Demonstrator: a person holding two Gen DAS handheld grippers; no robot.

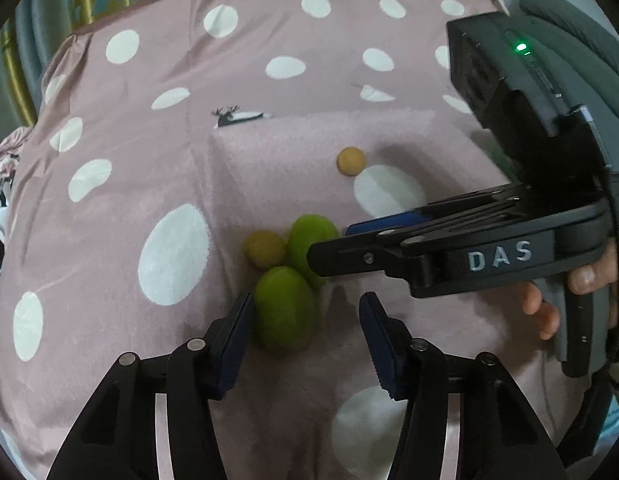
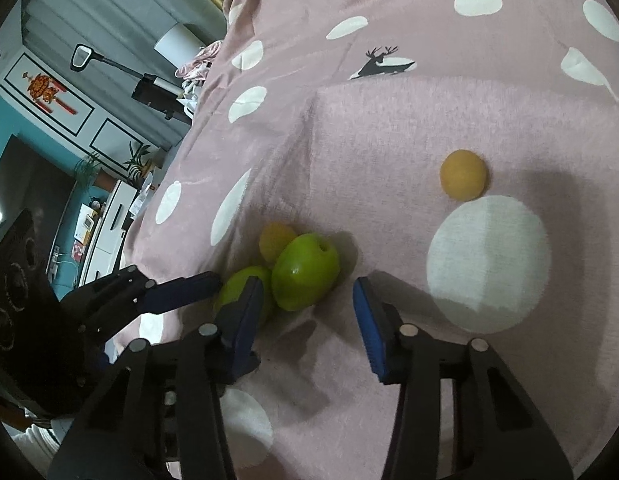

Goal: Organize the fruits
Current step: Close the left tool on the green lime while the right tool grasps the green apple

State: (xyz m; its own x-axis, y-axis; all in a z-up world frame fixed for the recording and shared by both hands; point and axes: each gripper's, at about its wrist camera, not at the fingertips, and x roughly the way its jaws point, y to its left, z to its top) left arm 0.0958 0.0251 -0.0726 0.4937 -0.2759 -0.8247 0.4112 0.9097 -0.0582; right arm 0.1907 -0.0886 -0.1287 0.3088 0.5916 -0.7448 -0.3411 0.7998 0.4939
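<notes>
1. Pink polka-dot bedsheet [image 1: 109,200] with white dots and a small reindeer print [image 1: 229,115] covers the bed; a fuzzy pink blanket [image 1: 293,148] lies on top.
2. Fruit cluster on the blanket: two smooth green oval fruits, near one [image 1: 284,310] and far one [image 1: 309,242], touching each other, plus a small round yellow-brown fruit [image 1: 264,249] touching both.
3. A second small round orange-yellow fruit [image 1: 351,161] sits well apart from the cluster, just beside a big white dot.
4. Left hand-held gripper [image 1: 305,332]: jaws partly apart, near green fruit between them, left pad touching or just beside it, right pad clear. Not gripped.
5. Right hand-held gripper [image 2: 309,312]: jaws partly apart, around the far green fruit [image 2: 305,272]; pads not pressing.
6. Person's hand [image 1: 577,292] holds the right gripper handle.
</notes>
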